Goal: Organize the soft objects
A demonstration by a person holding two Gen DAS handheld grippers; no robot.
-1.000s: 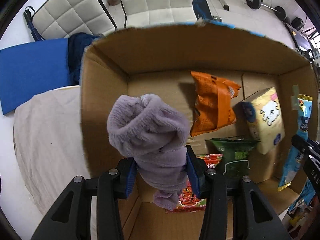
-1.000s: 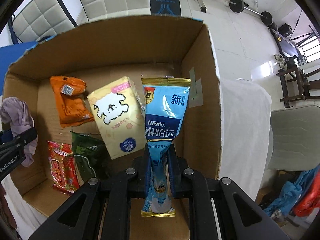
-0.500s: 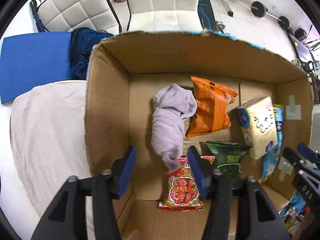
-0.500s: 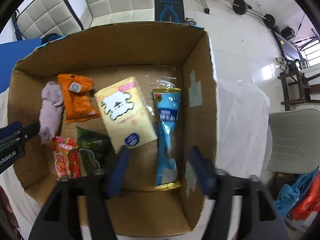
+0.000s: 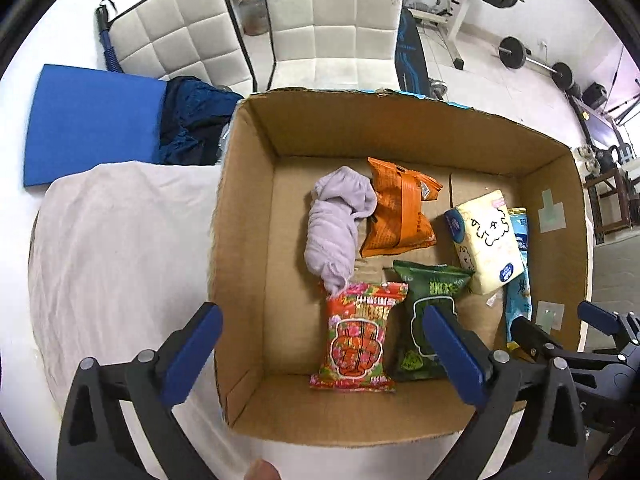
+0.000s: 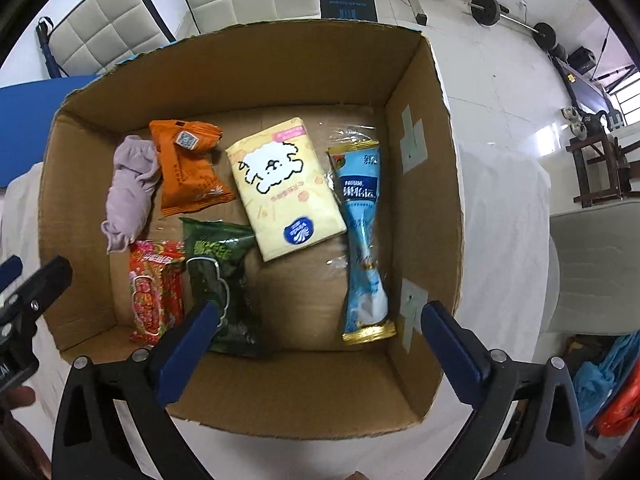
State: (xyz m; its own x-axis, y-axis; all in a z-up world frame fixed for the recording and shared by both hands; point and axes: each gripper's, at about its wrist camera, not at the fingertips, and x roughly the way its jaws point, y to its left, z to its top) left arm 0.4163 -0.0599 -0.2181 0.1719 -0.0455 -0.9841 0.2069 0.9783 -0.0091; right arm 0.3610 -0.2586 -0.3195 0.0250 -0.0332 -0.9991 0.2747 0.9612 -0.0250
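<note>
An open cardboard box (image 5: 244, 240) (image 6: 424, 216) holds a lilac sock (image 5: 334, 228) (image 6: 130, 196), an orange packet (image 5: 400, 212) (image 6: 188, 168), a yellow tissue pack (image 5: 486, 240) (image 6: 284, 188), a blue Nestle pouch (image 5: 518, 280) (image 6: 362, 236), a green packet (image 5: 430, 312) (image 6: 218, 264) and a red packet (image 5: 358, 336) (image 6: 154, 292). My left gripper (image 5: 320, 332) is open and empty above the box's near left side. My right gripper (image 6: 320, 328) is open and empty above the box's near right side.
The box stands on a table under a white cloth (image 5: 108, 248) (image 6: 504, 216). A blue mat (image 5: 92, 124) and dark blue cloth (image 5: 192, 120) lie behind it to the left. White padded chairs (image 5: 332, 28) stand beyond. Gym weights (image 6: 512, 16) lie on the floor.
Both grippers opened: the left let the lilac sock fall into the box, the right let the blue pouch fall in. Both have since pulled back and up from the box.
</note>
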